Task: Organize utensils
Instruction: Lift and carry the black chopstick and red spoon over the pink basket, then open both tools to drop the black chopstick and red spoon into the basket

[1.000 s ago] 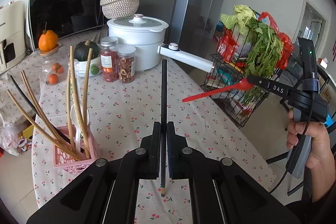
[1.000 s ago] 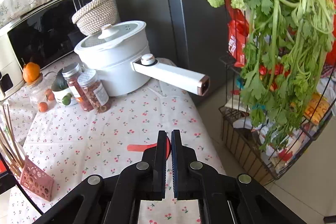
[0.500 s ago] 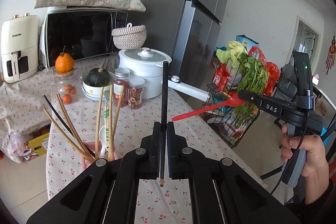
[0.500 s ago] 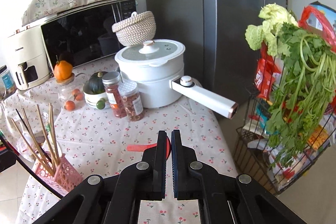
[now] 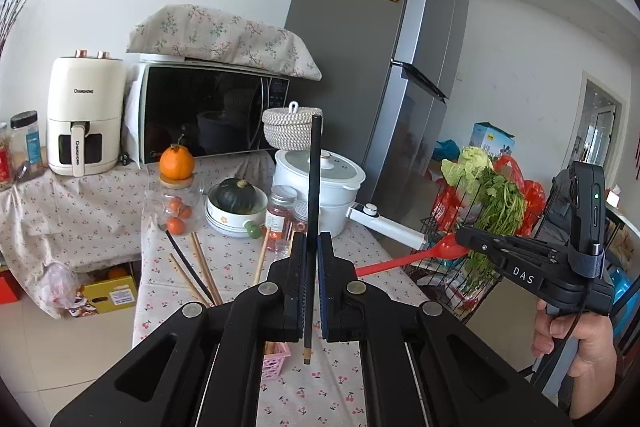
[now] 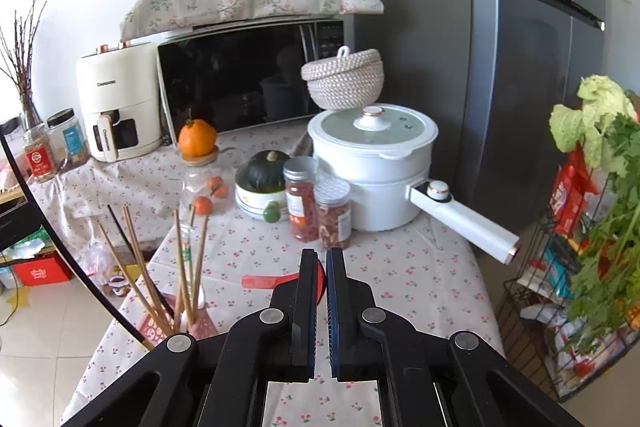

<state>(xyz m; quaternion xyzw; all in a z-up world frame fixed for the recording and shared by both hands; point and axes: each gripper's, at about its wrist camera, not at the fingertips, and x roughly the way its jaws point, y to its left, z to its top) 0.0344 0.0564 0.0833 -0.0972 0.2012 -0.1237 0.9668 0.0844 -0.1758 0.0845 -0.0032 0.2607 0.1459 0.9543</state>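
Note:
My left gripper is shut on a black chopstick that stands upright between the fingers, high above the table. My right gripper is shut on a red spoon; in the left wrist view the right gripper holds the spoon level at the right, handle pointing left. A pink holder with several wooden chopsticks stands on the table's near left; in the left wrist view the holder is mostly hidden under my fingers.
The cherry-print table carries a white pot with a long handle, two jars, a squash in a bowl, an orange, a microwave and an air fryer. A wire rack with greens stands right.
Both grippers have risen and tilted up, so the table and holder sit lower in both views. The chopstick and the spoon stay held.

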